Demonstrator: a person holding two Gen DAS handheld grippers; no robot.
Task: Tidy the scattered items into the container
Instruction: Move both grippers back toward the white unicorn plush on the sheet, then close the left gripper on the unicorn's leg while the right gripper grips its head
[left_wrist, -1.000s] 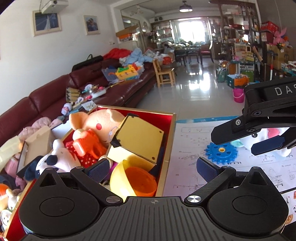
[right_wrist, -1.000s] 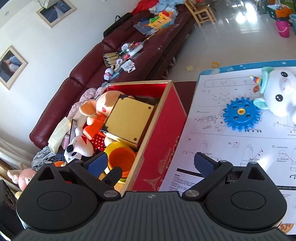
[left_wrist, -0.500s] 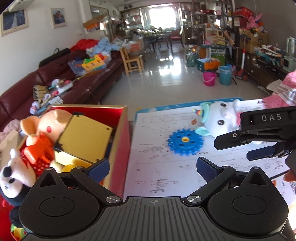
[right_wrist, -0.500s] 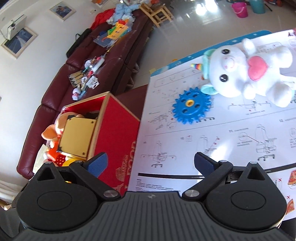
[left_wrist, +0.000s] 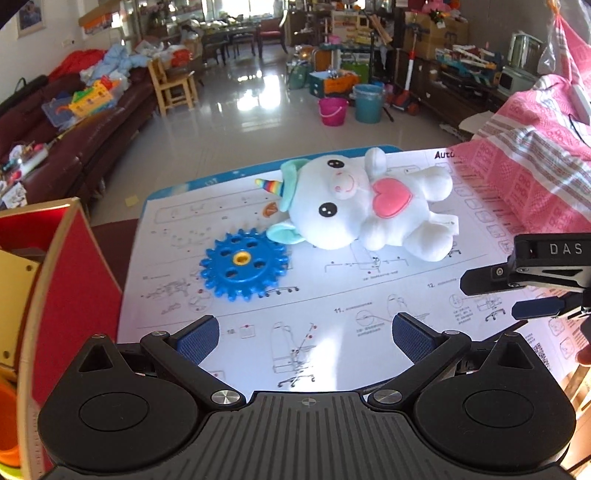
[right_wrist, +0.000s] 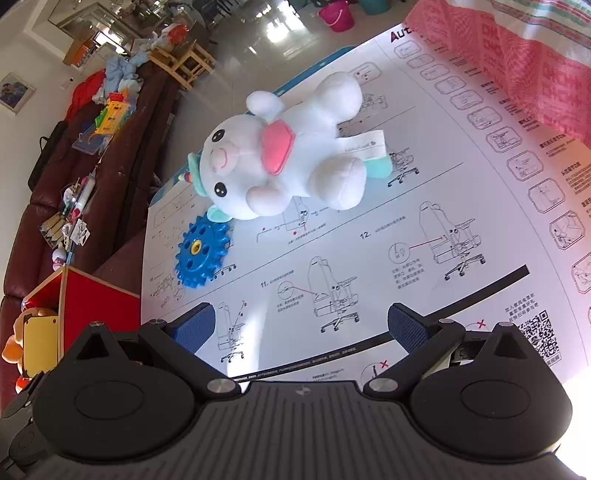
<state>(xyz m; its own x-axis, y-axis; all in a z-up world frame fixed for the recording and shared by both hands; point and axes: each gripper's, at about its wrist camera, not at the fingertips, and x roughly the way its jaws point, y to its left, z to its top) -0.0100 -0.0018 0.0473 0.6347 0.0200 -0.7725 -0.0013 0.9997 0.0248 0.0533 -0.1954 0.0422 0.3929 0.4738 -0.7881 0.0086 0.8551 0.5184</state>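
Scattered items: one plush unicorn (left_wrist: 364, 206), one blue gear (left_wrist: 244, 264).

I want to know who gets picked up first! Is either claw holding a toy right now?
No, neither. The left claw and right claw are open and empty; the unicorn and blue gear lie untouched on the paper.

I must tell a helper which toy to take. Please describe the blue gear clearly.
On the white instruction sheet beside the red box lie two toys. The blue gear is the flat toothed wheel with a yellow hub; its neighbour, the plush unicorn, is white and soft.
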